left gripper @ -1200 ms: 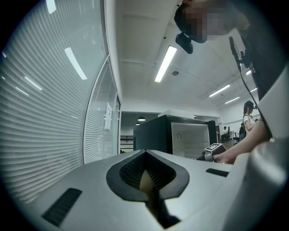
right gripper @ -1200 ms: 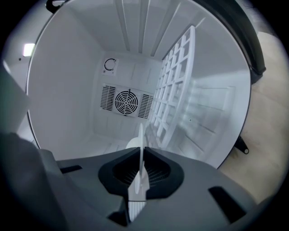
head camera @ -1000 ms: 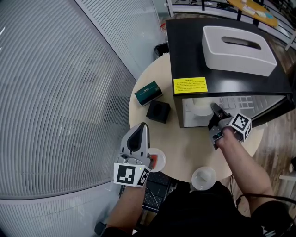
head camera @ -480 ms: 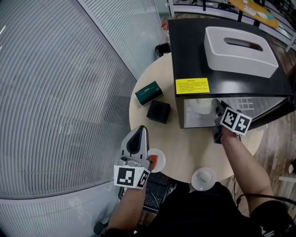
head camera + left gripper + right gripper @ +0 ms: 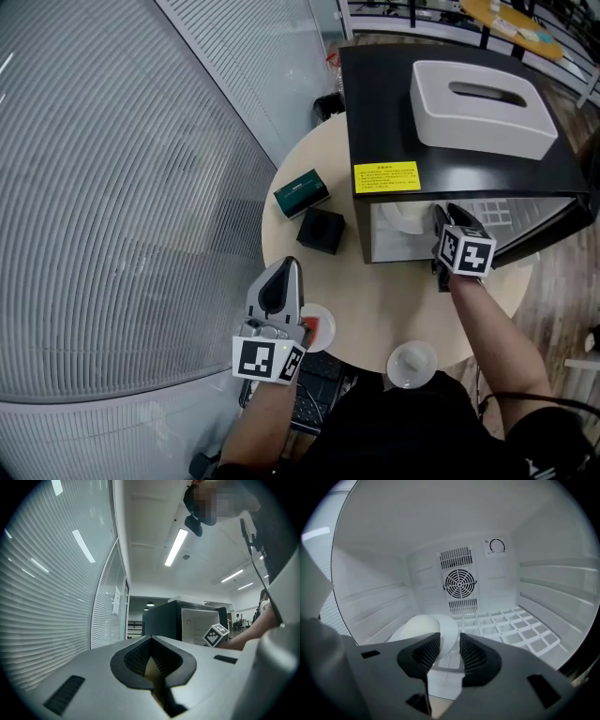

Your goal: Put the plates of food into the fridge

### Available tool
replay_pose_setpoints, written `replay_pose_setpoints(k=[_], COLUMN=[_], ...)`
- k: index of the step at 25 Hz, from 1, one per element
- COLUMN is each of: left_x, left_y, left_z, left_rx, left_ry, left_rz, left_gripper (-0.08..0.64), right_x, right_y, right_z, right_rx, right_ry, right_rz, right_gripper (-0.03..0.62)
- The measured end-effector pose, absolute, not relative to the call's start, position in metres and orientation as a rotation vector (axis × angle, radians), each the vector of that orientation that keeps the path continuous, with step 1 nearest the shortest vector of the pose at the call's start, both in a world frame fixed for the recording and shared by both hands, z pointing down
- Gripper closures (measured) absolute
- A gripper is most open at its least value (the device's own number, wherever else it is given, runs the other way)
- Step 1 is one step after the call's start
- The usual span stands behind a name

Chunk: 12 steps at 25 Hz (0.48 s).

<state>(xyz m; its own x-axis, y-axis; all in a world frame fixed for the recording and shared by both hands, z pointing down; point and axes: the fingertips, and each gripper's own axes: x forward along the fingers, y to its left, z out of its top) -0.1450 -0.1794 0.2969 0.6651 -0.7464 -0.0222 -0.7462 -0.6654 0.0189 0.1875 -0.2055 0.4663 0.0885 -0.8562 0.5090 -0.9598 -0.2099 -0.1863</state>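
A black mini fridge (image 5: 450, 141) stands on the round table (image 5: 394, 300) with its door open to the right. A white plate (image 5: 423, 629) lies on the fridge floor at the left, also visible in the head view (image 5: 403, 221). My right gripper (image 5: 450, 641) reaches into the fridge mouth (image 5: 439, 217). Its jaws are opening, and the plate's rim lies between them without being pressed. My left gripper (image 5: 287, 262) rests shut and empty (image 5: 151, 643) at the table's near left. Beside it is a plate with red food (image 5: 319, 328). A third white plate (image 5: 412, 363) sits at the near edge.
A white tissue box (image 5: 483, 105) lies on top of the fridge. A green box (image 5: 301, 190) and a black box (image 5: 321, 229) stand on the table left of the fridge. A ribbed glass wall (image 5: 112, 206) runs along the left. The white grid shelf (image 5: 511, 625) covers the fridge floor.
The right gripper has shifted slightly at the fridge mouth and its marker cube has turned. The plate lies a little deeper inside. The left gripper has stayed put.
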Motion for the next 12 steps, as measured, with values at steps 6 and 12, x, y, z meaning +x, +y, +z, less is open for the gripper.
replay_pose_setpoints(k=[6,12], left_x=[-0.137,-0.125], left_y=[-0.176,-0.166], left_z=[0.294,0.292], left_rx=[2.874,2.924], left_ry=[-1.246,-1.191], left_rz=[-0.059,0.008], left_gripper=[0.557,0.557], right_x=[0.189,0.188], right_y=[-0.197,-0.175], right_z=[0.454,0.441], right_rx=[2.176,2.185], right_ry=[-1.855,-1.853], right_rz=[0.724,0.671], right_gripper=[0.482,0.482])
